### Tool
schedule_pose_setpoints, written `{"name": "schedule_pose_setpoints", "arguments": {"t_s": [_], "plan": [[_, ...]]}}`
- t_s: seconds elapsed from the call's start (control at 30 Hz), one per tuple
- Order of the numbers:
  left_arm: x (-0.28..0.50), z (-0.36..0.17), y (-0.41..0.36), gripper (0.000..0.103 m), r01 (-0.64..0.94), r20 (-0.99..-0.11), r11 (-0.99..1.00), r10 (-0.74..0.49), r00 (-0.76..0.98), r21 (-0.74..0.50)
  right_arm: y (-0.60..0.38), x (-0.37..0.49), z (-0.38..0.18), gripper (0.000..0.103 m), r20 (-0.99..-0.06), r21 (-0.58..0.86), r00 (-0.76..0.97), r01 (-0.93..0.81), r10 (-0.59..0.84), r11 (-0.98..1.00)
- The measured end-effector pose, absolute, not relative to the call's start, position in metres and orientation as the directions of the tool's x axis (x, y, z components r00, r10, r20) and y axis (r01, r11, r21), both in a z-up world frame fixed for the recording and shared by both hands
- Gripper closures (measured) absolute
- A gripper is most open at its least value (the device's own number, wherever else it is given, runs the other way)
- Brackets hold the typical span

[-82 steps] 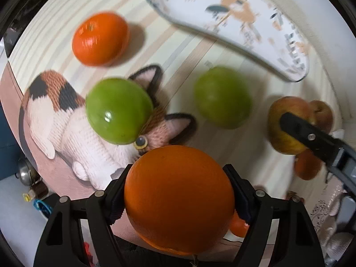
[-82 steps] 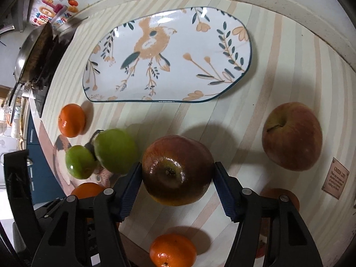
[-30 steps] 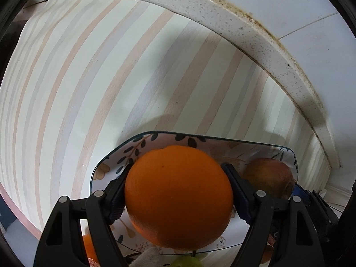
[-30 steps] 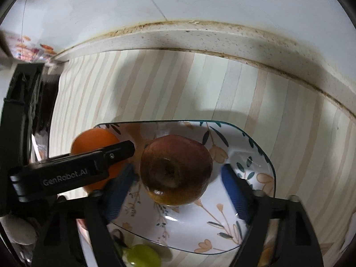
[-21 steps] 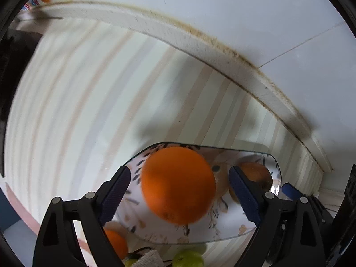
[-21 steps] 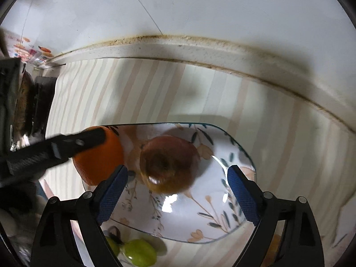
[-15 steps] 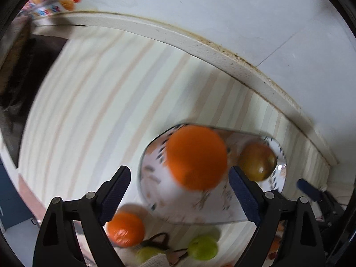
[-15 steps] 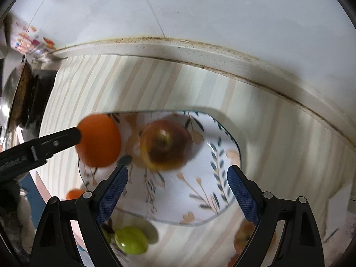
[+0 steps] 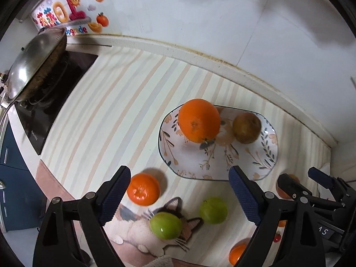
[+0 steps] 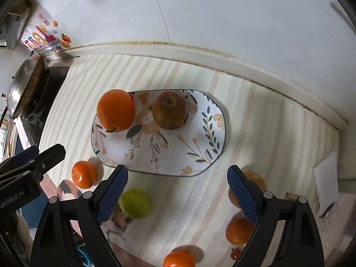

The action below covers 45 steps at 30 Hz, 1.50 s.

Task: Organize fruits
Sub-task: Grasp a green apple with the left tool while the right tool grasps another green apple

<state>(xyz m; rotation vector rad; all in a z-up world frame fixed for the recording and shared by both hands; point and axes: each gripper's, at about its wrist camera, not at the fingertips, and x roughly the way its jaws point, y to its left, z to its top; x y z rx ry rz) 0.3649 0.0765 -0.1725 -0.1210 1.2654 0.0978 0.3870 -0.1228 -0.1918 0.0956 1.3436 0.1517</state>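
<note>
A floral plate (image 9: 264, 155) (image 10: 200, 138) lies on the striped counter and holds a large orange (image 9: 198, 120) (image 10: 116, 110) and a red-brown apple (image 9: 246, 128) (image 10: 170, 110). My left gripper (image 9: 180, 191) is open and empty, raised well back from the plate. My right gripper (image 10: 178, 191) is open and empty too, above the plate's near edge. Loose on the counter are a small orange (image 9: 143, 189) (image 10: 84, 174), two green fruits (image 9: 165, 225) (image 9: 213, 207), one also in the right wrist view (image 10: 134, 203), an apple (image 10: 255, 182) and more oranges (image 10: 239, 231) (image 10: 179, 259).
A cat-pattern mat (image 9: 142, 233) lies at the counter's near edge under a green fruit. A stove with a steel wok (image 9: 33, 60) stands at the far left. The white wall (image 10: 222, 22) backs the counter. A white card (image 10: 326, 182) lies at the right.
Both grippers opened, leaving the orange and the apple on the plate, then pulled back and up. The view now takes in the whole counter.
</note>
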Motion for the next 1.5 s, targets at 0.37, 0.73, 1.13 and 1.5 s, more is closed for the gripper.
{"name": "schedule_pose_setpoints", "arguments": {"t_s": [0.37,0.73,1.13,1.5], "plan": [[0.316,-0.130,0.072,0.013,-0.138,-0.920,0.989,0.012,0.391,-0.045,-0.129,0.342,-0.136,0.010,-0.932,0.165,0.318,-0.050,0.173,0.985],[0.277,-0.143,0.105,0.013,-0.224,-0.938,0.974,0.043,0.343,-0.037,-0.125,0.307,-0.153,0.010,-0.928,0.266,0.260,-0.043,0.268,0.963],[0.279,-0.308,0.145,0.023,-0.540,-0.945,0.793,-0.326,0.016,-0.282,-0.101,0.327,-0.270,0.018,-0.916,0.398,0.054,-0.021,0.399,0.917],[0.296,-0.322,0.120,0.046,-0.418,-0.970,0.877,-0.239,0.044,-0.235,-0.064,0.354,-0.322,0.023,-0.926,0.377,-0.055,-0.085,0.373,0.922]]}}
